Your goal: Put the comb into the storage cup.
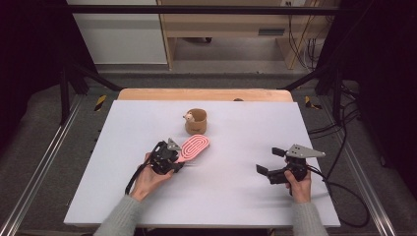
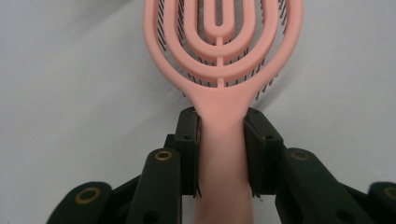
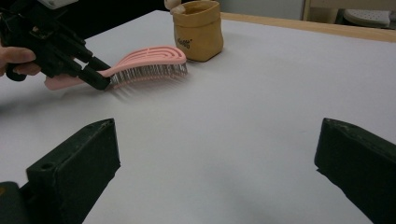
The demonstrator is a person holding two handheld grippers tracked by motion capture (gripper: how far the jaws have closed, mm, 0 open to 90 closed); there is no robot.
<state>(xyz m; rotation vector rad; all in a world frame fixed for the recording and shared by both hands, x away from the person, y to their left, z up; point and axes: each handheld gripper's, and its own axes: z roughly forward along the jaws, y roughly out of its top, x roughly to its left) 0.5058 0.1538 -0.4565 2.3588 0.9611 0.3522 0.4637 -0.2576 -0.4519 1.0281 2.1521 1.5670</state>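
Hairbrush gripped by its handle, pouch waiting just beyond

Your right gripper [image 1: 270, 161] sits nearest you, its jaws spread wide with nothing between them and only bare surface [image 1: 236, 196] ahead; keep it parked well apart unless the pouch needs steadying. Your left gripper [image 2: 219, 140] has its jaws clenched on the handle of the pink hairbrush [image 2: 222, 51], pads pressing both sides just below the head, bristles facing down close to the surface. Hold that squeeze even so the brush cannot twist. Farther off, near the brush tip, stands the small tan pouch [image 1: 196, 122], upright and open, with a small figure at its rim. If it is your goal, probably tip the head up before lowering it in.
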